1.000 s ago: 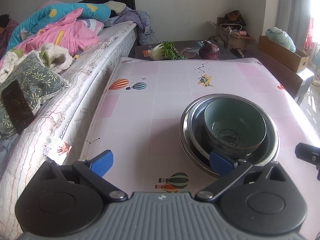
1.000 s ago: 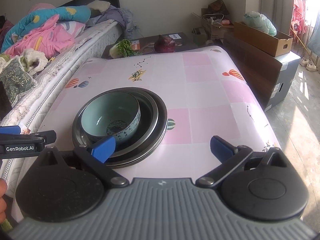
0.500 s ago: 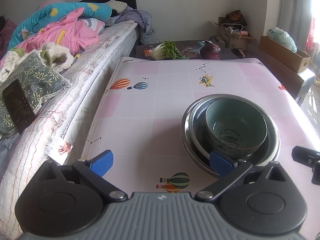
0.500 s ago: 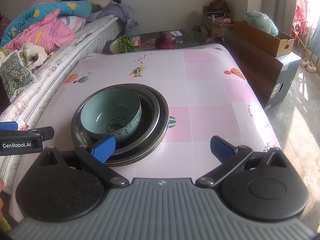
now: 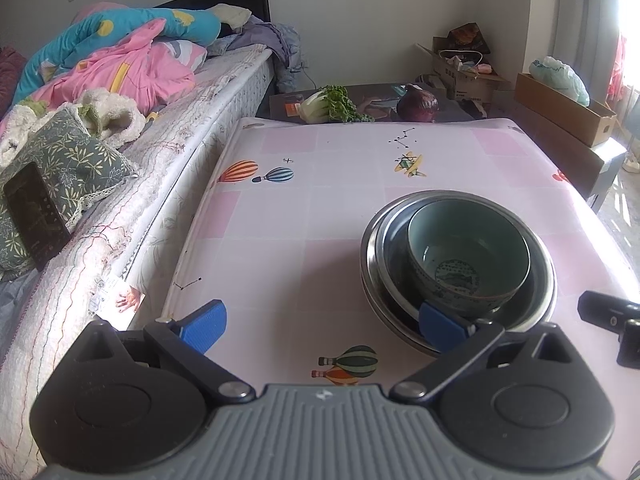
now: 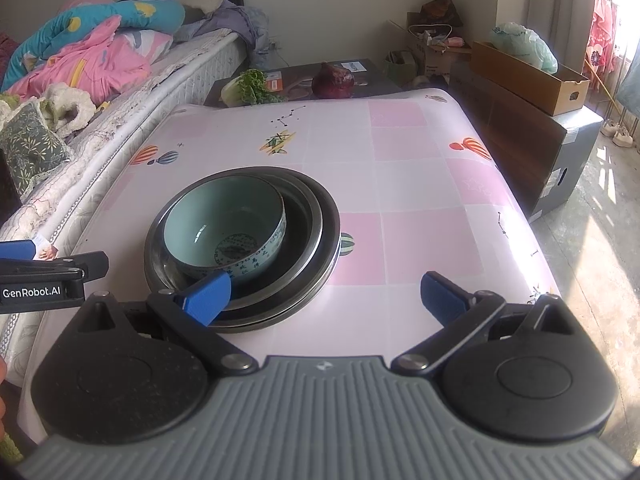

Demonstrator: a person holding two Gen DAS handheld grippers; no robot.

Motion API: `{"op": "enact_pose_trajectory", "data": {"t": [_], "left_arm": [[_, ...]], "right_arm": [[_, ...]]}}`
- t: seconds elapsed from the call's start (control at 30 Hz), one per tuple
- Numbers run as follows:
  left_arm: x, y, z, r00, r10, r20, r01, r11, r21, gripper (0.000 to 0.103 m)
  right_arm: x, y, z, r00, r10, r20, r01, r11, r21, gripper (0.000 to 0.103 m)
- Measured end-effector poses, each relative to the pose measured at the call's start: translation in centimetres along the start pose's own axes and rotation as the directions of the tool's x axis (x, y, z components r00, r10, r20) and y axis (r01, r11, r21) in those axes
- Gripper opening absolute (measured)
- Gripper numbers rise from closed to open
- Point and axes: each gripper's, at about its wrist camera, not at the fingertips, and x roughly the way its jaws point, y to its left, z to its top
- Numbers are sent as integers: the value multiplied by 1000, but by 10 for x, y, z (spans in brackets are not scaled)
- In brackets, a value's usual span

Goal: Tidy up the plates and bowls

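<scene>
Bowl (image 6: 226, 226) nested in metal plates (image 6: 316, 216) on counter (image 6: 420, 184).
Left gripper (image 5: 322, 322) at 7 o'clock, right gripper (image 6: 324, 294) at 5 o'clock; both spread, holding nothing.

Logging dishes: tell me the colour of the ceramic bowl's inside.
Pale green inside the ceramic bowl, with a blue printed medallion; right wrist view shows it best.

A table (image 5: 280, 240) under a pink checked cloth printed with hot-air balloons carries one stack: nested metal dishes (image 5: 374, 256) with a pale green ceramic bowl (image 5: 468, 236) sitting inside them. The stack stands on the table's near half, away from the bed-side edge.
</scene>
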Motion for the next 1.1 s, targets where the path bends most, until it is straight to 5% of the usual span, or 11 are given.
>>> {"op": "enact_pose_trajectory", "data": {"t": [1.1], "left_arm": [[4, 2, -1, 1000, -16, -23, 16, 1000, -10, 103]], "right_arm": [[2, 1, -2, 1000, 2, -6, -2, 1000, -5, 102]]}}
